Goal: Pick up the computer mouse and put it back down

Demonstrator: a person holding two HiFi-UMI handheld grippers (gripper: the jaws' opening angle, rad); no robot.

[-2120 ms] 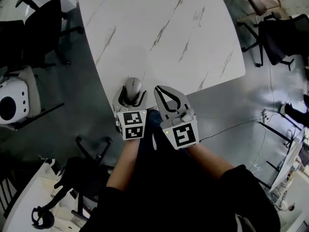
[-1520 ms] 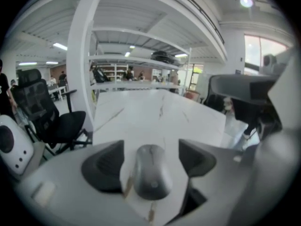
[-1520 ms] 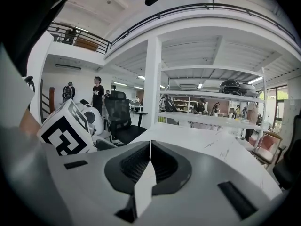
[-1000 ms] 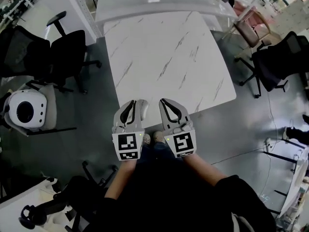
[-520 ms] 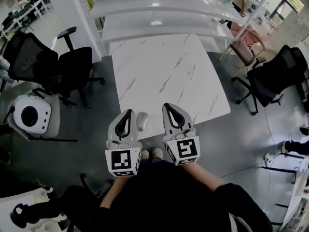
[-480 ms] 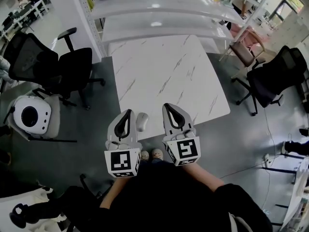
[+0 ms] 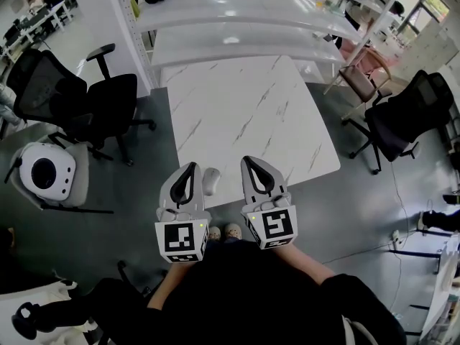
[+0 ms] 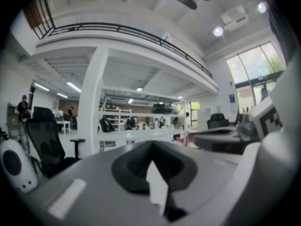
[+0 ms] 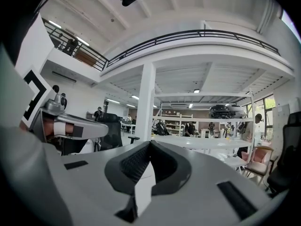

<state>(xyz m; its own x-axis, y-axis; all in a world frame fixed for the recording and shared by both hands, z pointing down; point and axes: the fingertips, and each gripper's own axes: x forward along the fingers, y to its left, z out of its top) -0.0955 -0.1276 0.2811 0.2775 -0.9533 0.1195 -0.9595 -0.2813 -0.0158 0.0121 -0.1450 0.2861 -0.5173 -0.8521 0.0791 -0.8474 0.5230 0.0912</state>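
The rounded, pale computer mouse [image 7: 211, 180] is set on the marble-veined white desk [image 7: 244, 106], just right of the left hand-held gripper [image 7: 189, 167] and left of the right hand-held gripper [image 7: 248, 161]; both pairs of jaws are closed together, empty.

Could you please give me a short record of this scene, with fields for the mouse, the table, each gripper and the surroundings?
mouse: lies at the table's near edge, between the two grippers in the head view; not held
table: white top with marble veins
left gripper: jaws shut, nothing between them
right gripper: jaws shut, nothing between them
surroundings: black office chairs on both sides of the table, white shelves beyond it
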